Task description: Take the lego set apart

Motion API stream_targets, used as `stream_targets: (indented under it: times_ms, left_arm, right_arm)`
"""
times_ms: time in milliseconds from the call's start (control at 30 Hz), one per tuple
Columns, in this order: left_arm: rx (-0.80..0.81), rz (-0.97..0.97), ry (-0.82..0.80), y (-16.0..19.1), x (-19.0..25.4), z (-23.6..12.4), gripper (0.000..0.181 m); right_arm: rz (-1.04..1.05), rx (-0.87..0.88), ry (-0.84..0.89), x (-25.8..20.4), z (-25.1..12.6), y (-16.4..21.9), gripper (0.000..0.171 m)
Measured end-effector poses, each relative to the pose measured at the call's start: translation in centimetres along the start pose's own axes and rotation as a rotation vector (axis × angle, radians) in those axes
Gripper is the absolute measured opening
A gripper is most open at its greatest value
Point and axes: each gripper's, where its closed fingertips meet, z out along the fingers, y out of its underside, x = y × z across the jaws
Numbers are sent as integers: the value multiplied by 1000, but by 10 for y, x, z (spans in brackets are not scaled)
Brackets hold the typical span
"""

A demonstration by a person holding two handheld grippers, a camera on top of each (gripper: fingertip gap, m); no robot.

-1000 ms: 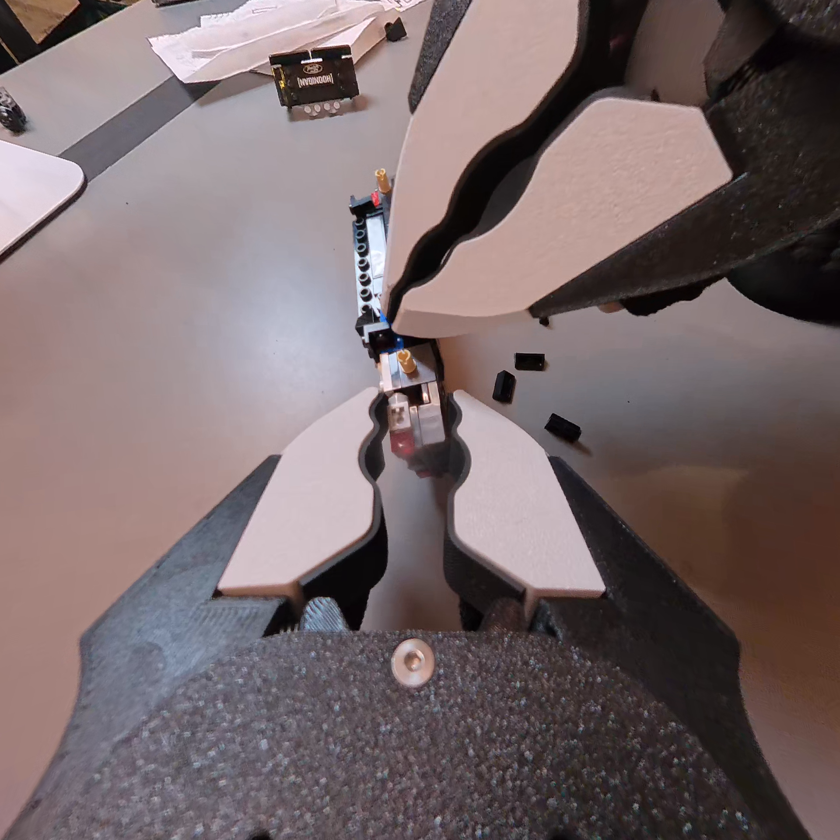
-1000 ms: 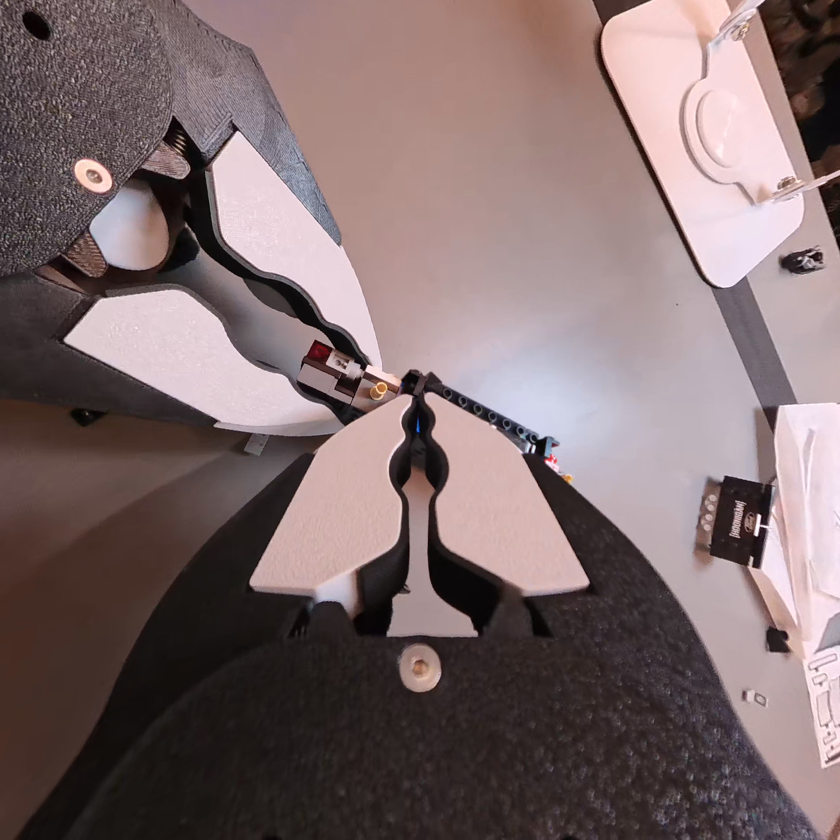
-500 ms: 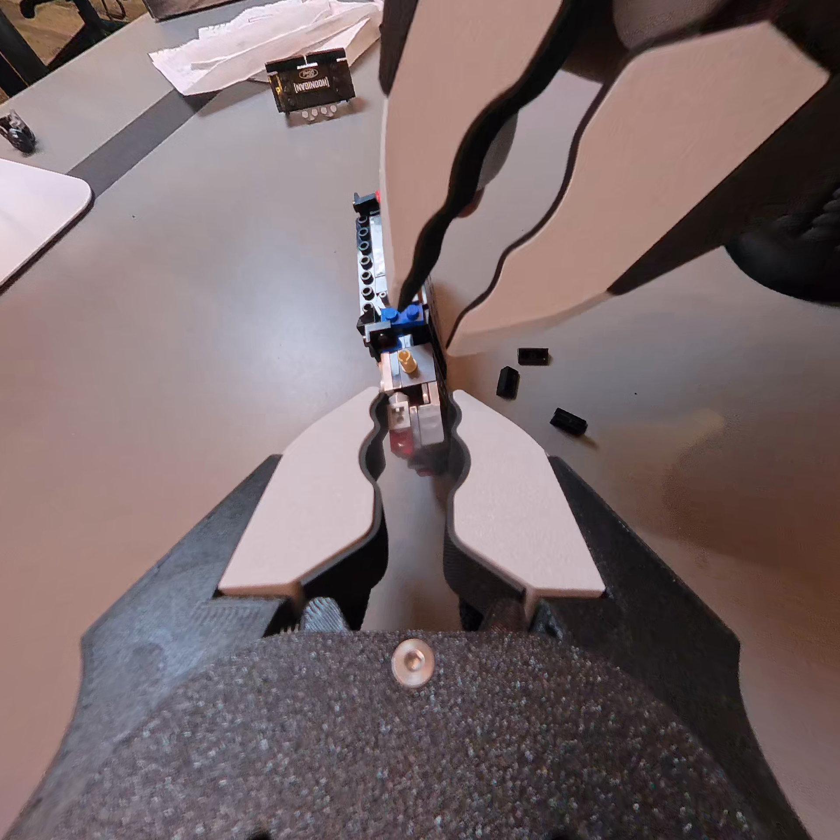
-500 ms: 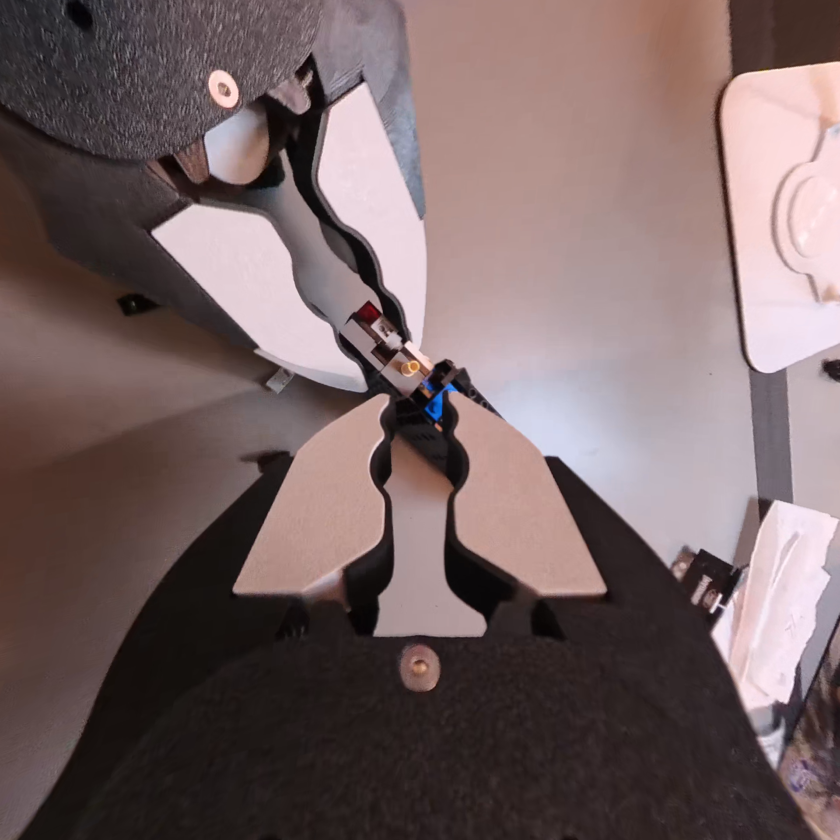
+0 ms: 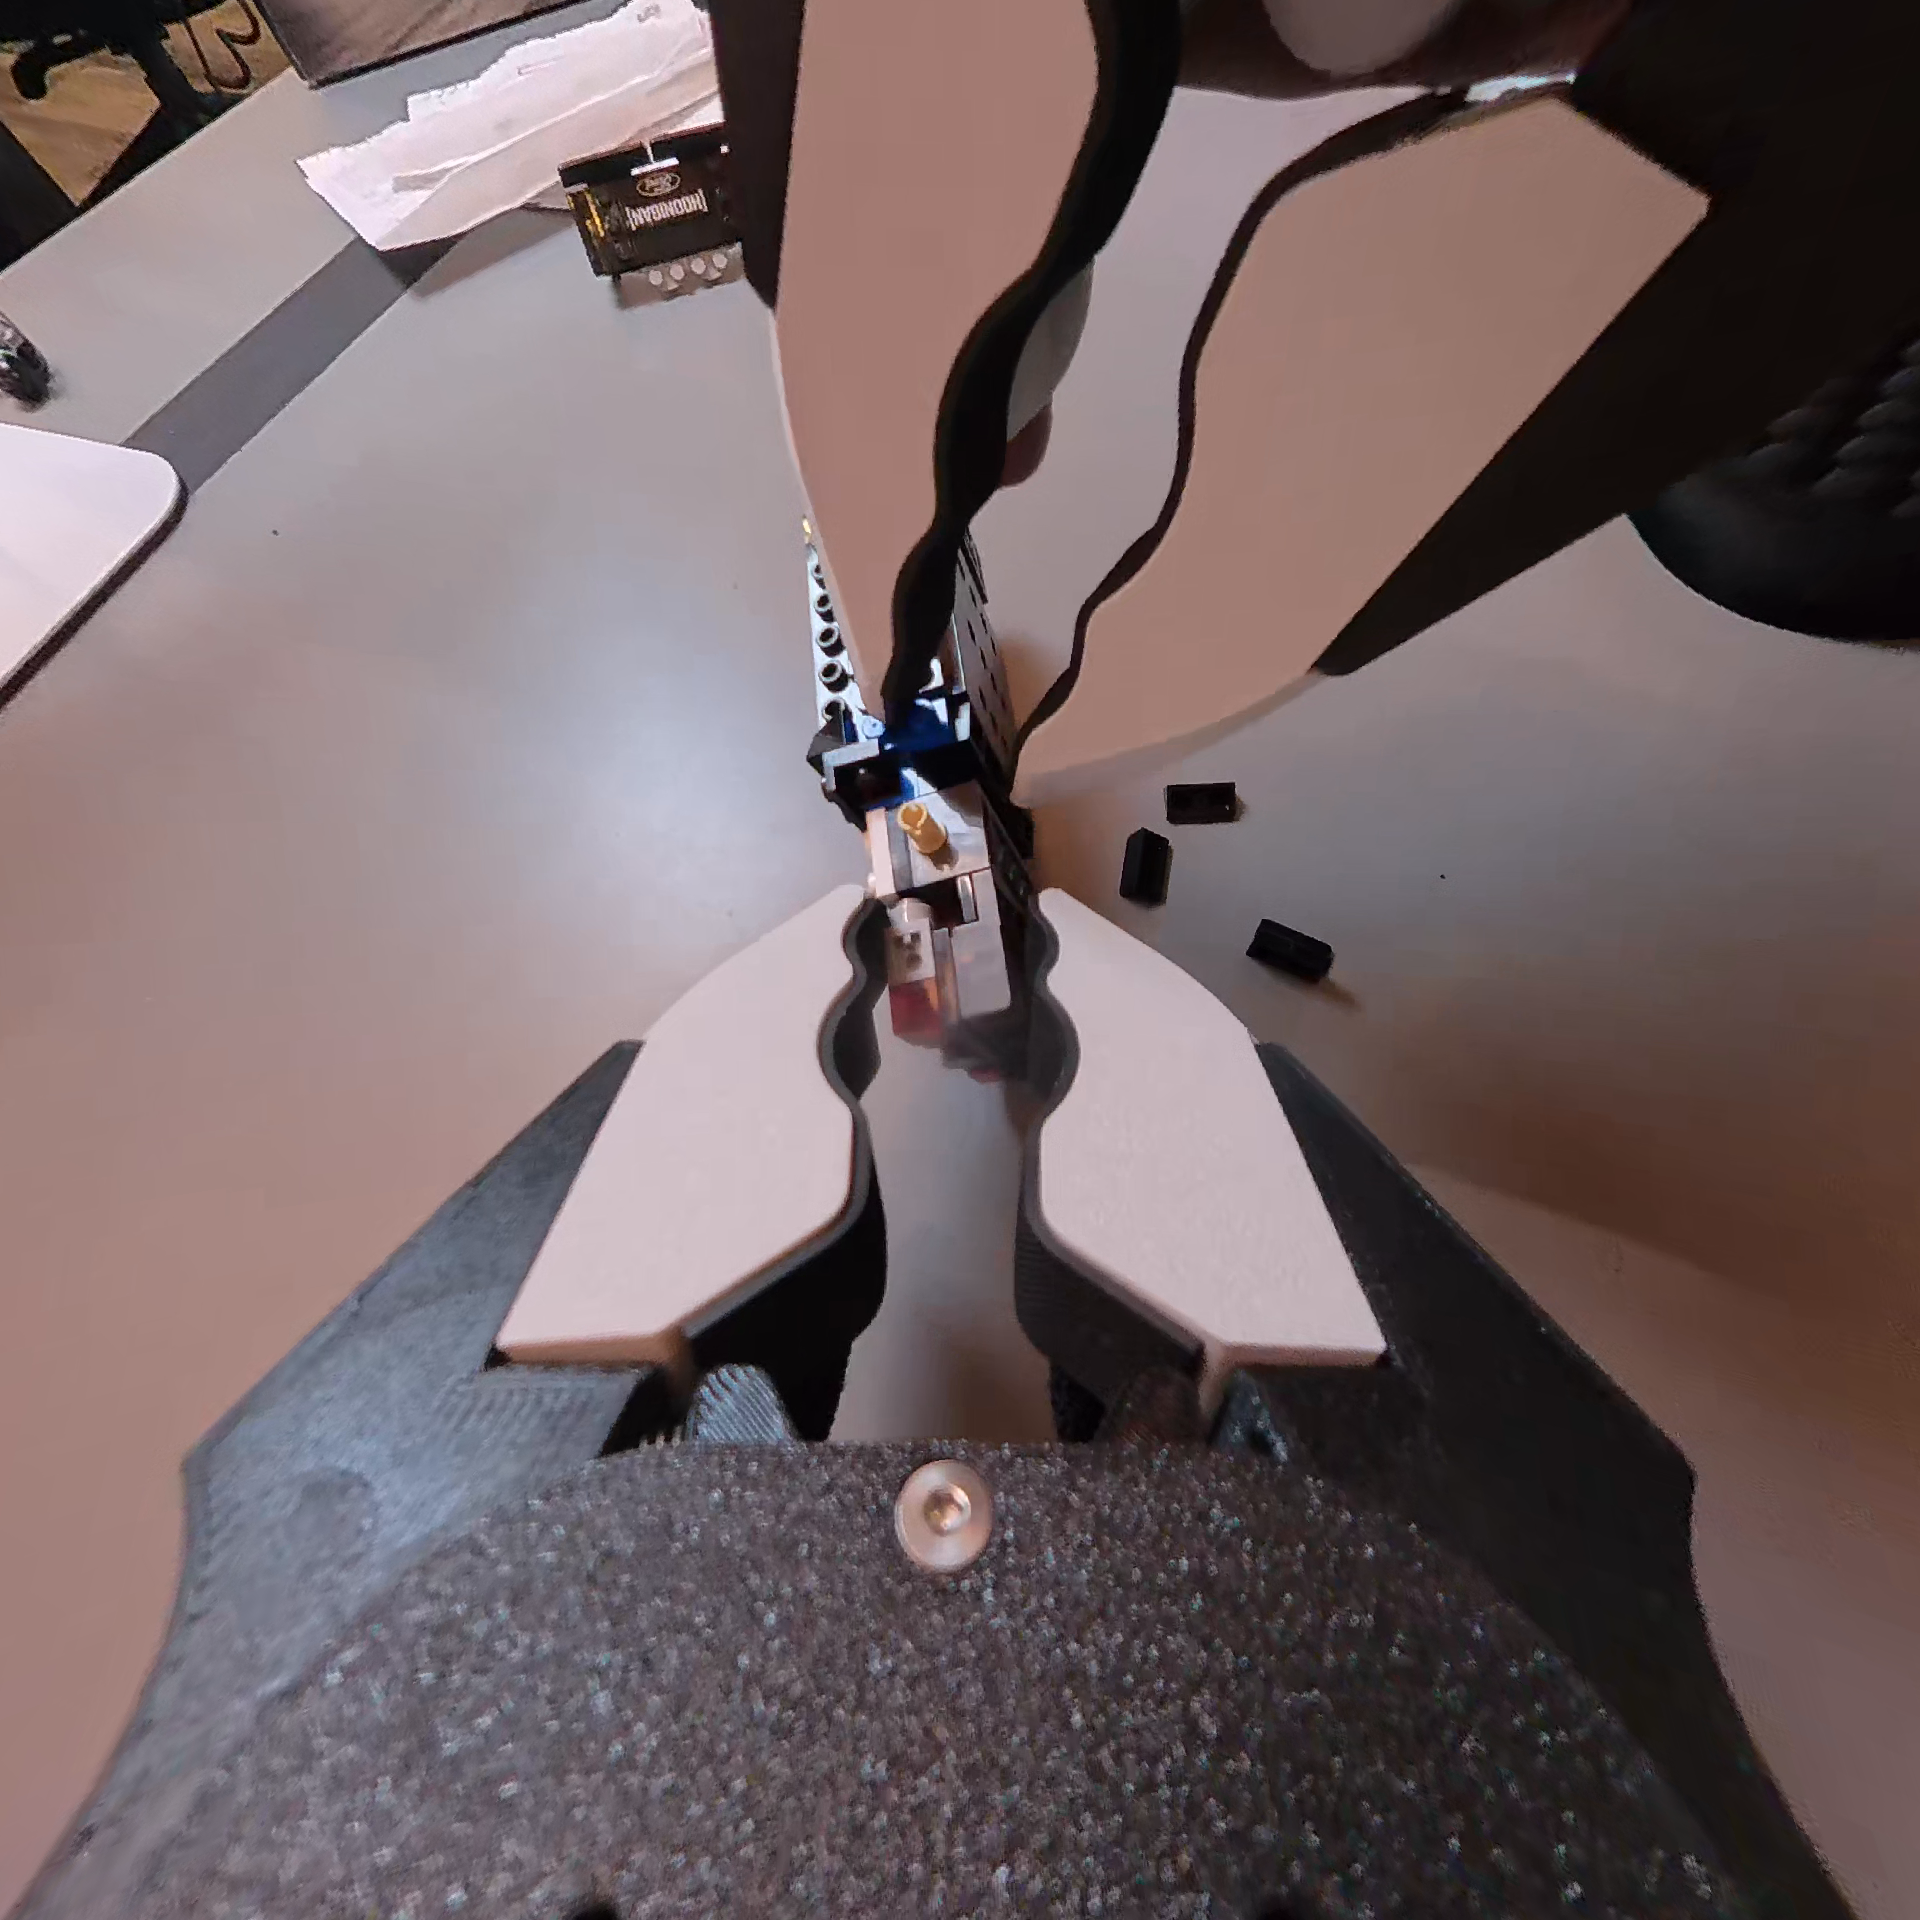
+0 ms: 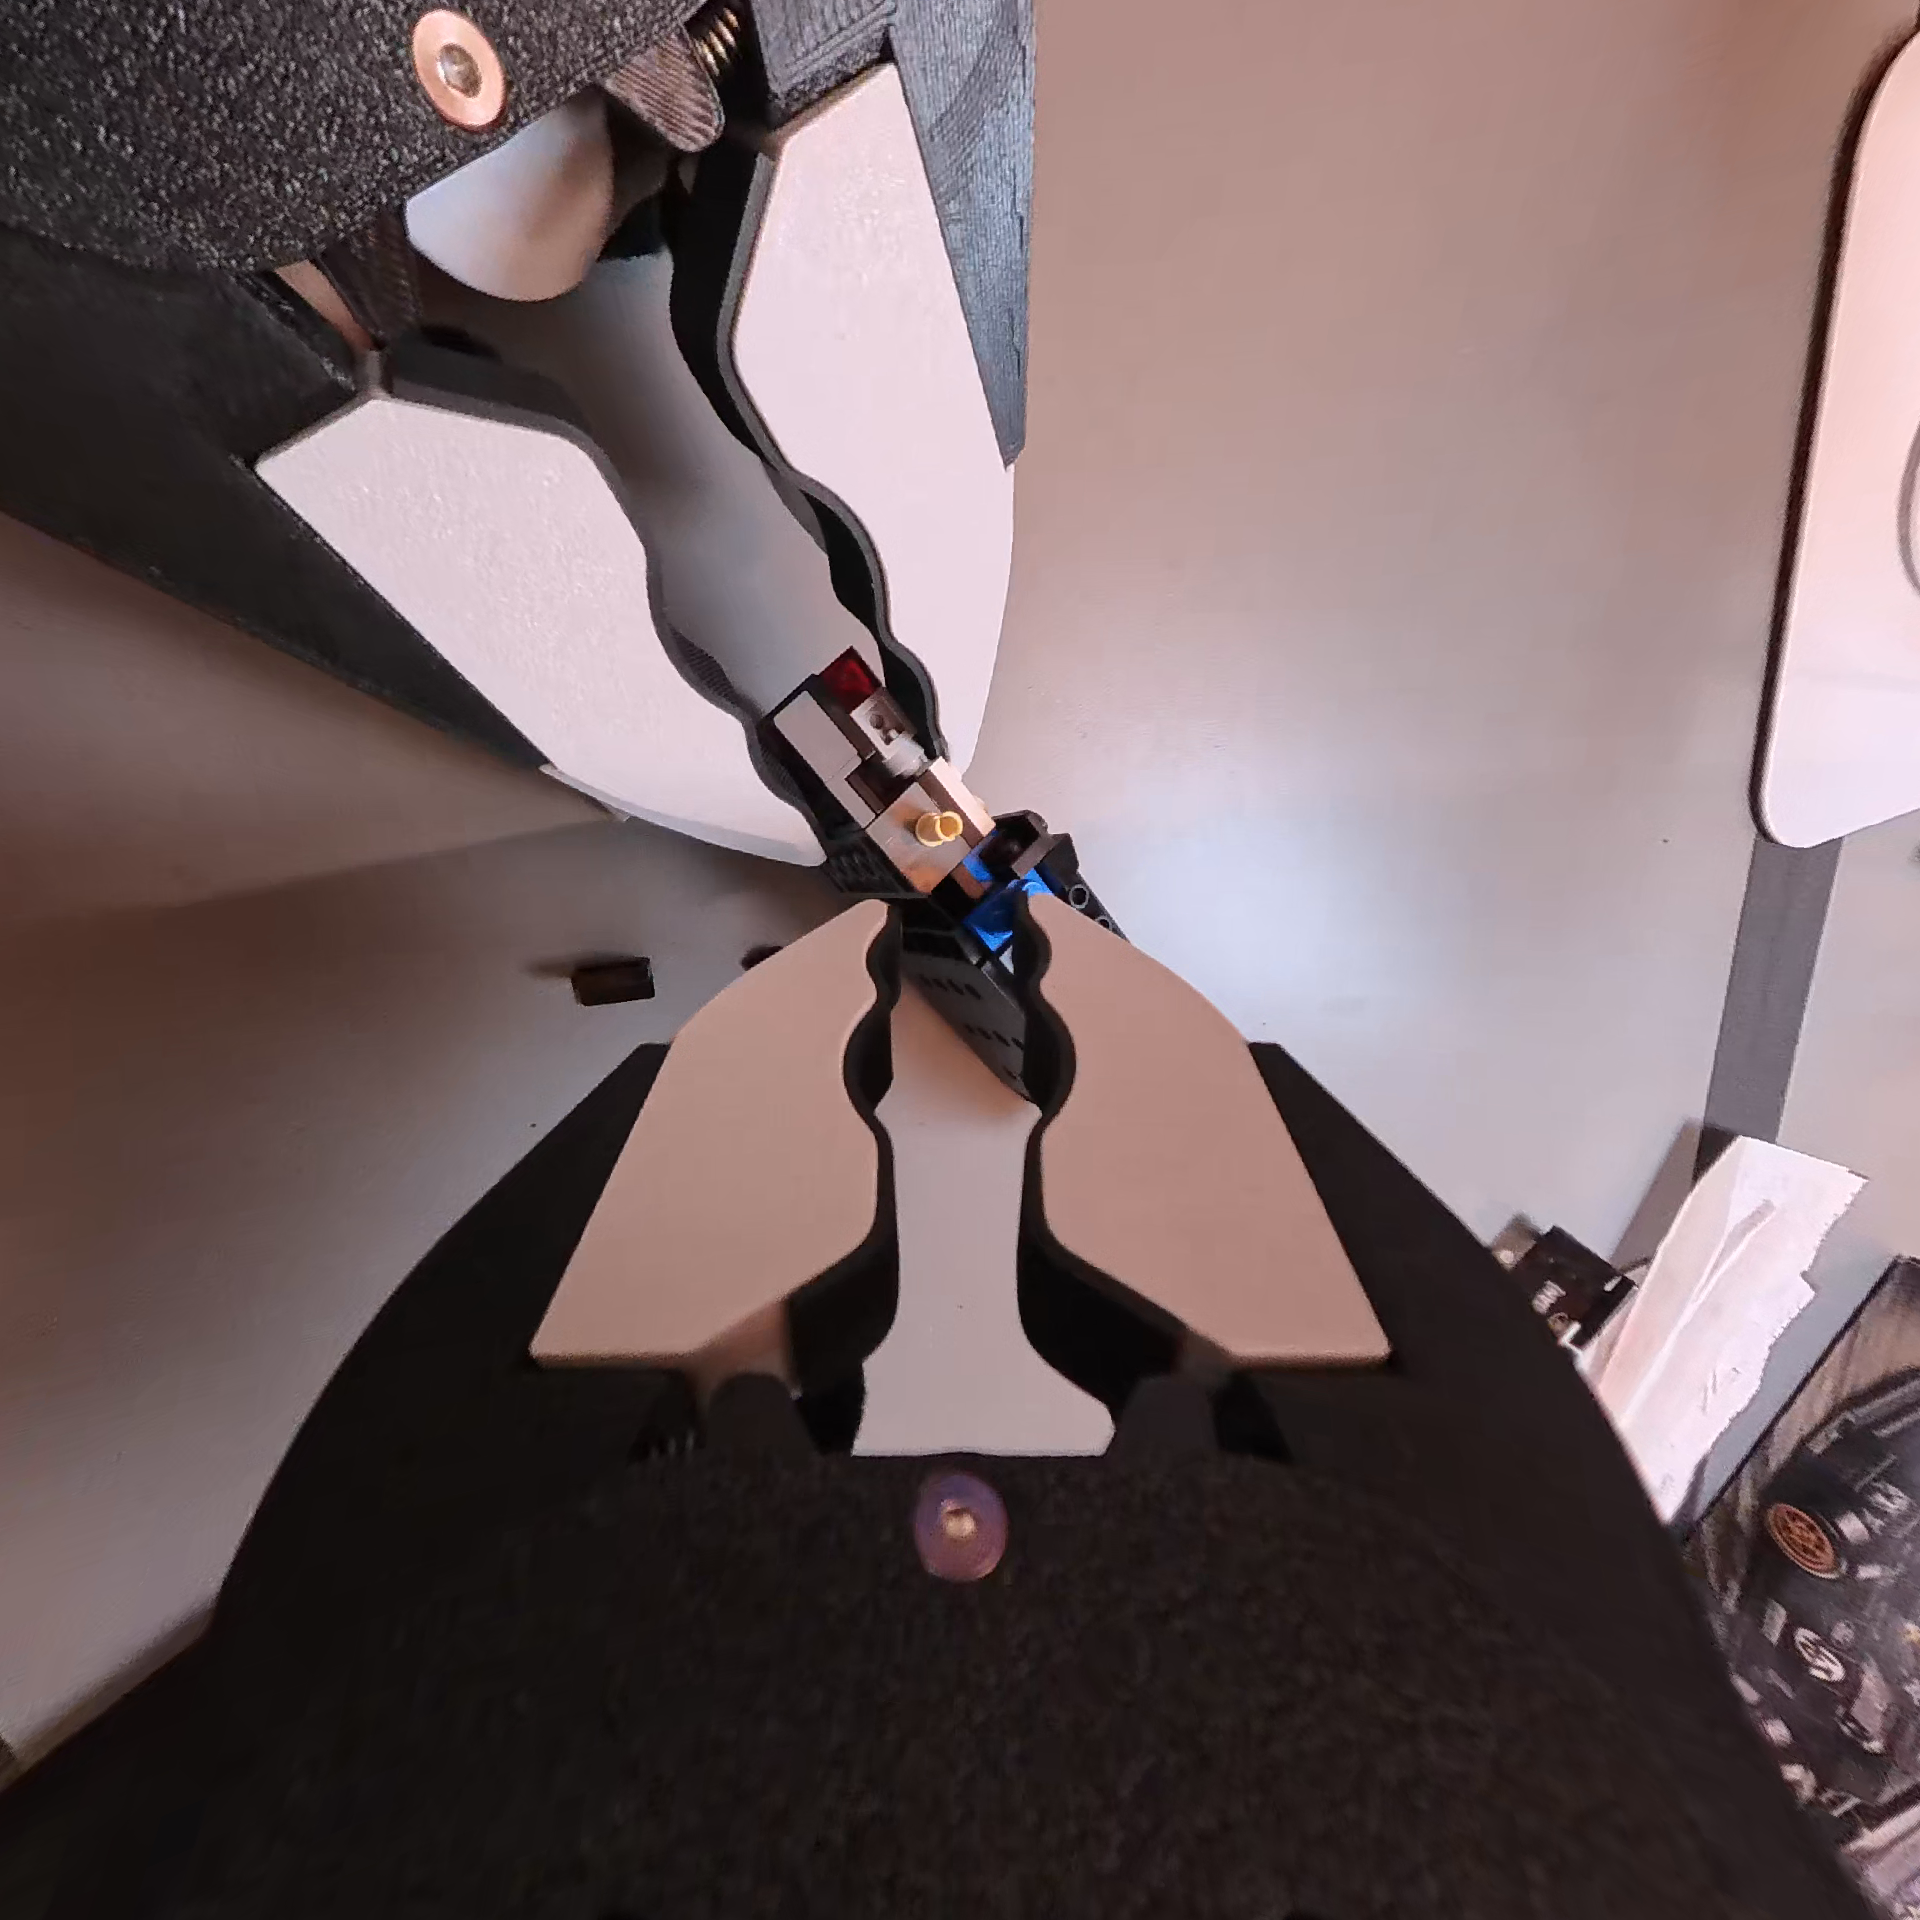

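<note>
A: Lego model (image 5: 940,831) lies on the grey desk (image 5: 416,727), long black studded frame, blue brick mid-length. Left claw (image 5: 951,914) pinches the grey-and-red end.

B: Right claw (image 6: 956,925)?

A: Partly spread, fingers straddling the black frame beside the blue brick (image 6: 992,909); firm contact unclear.

B: Near the model?

A: Three loose black pieces (image 5: 1288,948) just right of it. White papers (image 5: 520,156) well beyond.

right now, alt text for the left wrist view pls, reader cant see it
The left gripper clamps the near end of a long lego build on a grey table, while the right gripper reaches down from above, jaws apart around its blue brick. Three loose black pieces lie to the right; papers sit beyond.
</note>
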Motion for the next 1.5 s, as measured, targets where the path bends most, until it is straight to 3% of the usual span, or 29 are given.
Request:
stream_targets:
  times_ms: [533, 900, 1000, 1300, 1500]
  left_arm:
    - [-16, 273, -115, -4, 9, -1, 25]
    - [-19, 237, -95, -3, 7, 0, 25]
    - [-7, 228, -98, -5, 6, 0, 23]
    - [-8, 236, -106, -5, 6, -1, 23]
    - [-9, 252, -110, -6, 8, -2, 24]
  right_arm:
    - [3, 39, 85, -11, -10, 9, 17]
    - [39, 57, 59, -9, -9, 7, 15]
    - [92, 123, -2, -14, -14, 8, 23]
    - [72, 270, 86, -18, -19, 4, 27]
    - [107, 236, 88, -18, -12, 7, 28]
